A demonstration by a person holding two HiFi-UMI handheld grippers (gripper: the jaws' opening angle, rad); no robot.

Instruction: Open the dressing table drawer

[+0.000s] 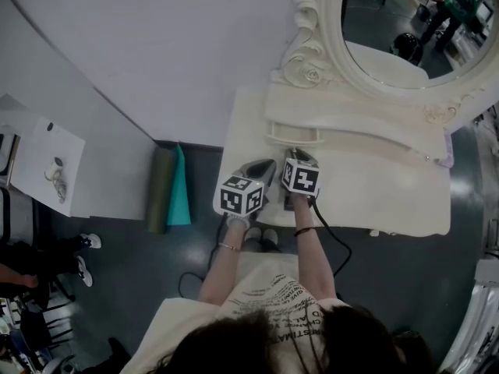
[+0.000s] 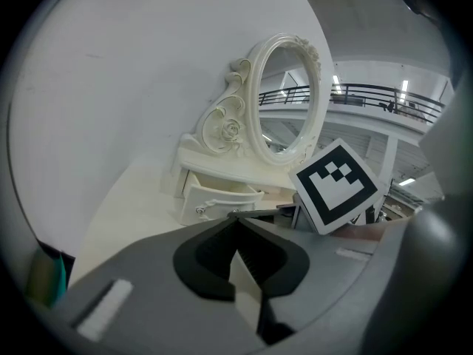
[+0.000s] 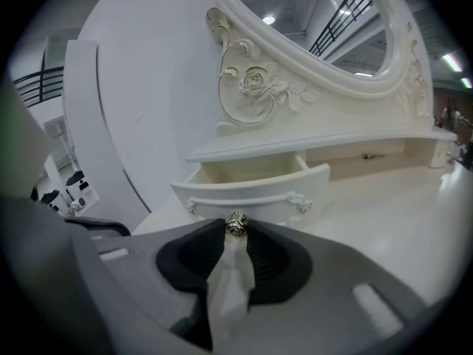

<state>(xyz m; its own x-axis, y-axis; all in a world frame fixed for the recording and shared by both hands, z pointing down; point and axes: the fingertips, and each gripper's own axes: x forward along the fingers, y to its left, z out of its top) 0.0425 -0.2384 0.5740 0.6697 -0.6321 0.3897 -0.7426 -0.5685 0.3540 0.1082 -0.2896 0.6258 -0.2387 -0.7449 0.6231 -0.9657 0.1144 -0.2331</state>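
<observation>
The cream dressing table (image 1: 390, 197) carries an oval mirror (image 1: 405, 22) on a low shelf unit. Its small left drawer (image 3: 251, 191) stands pulled out, and its hollow inside shows above the curved front. My right gripper (image 3: 236, 228) is shut on the drawer's round metal knob (image 3: 236, 225), which sits pinched between the jaw tips. From the head view the right gripper (image 1: 299, 156) is at the drawer (image 1: 295, 137). My left gripper (image 1: 263, 168) hovers beside it over the tabletop, with its jaws (image 2: 236, 217) shut at the tips on nothing. The left gripper view shows the drawer (image 2: 220, 200) ahead.
A white wall runs behind the table. Rolled green and teal mats (image 1: 168, 187) stand on the dark floor left of the table. A black cable (image 1: 337, 244) trails from the right gripper. Bare tabletop (image 3: 414, 213) stretches to the right of the drawer.
</observation>
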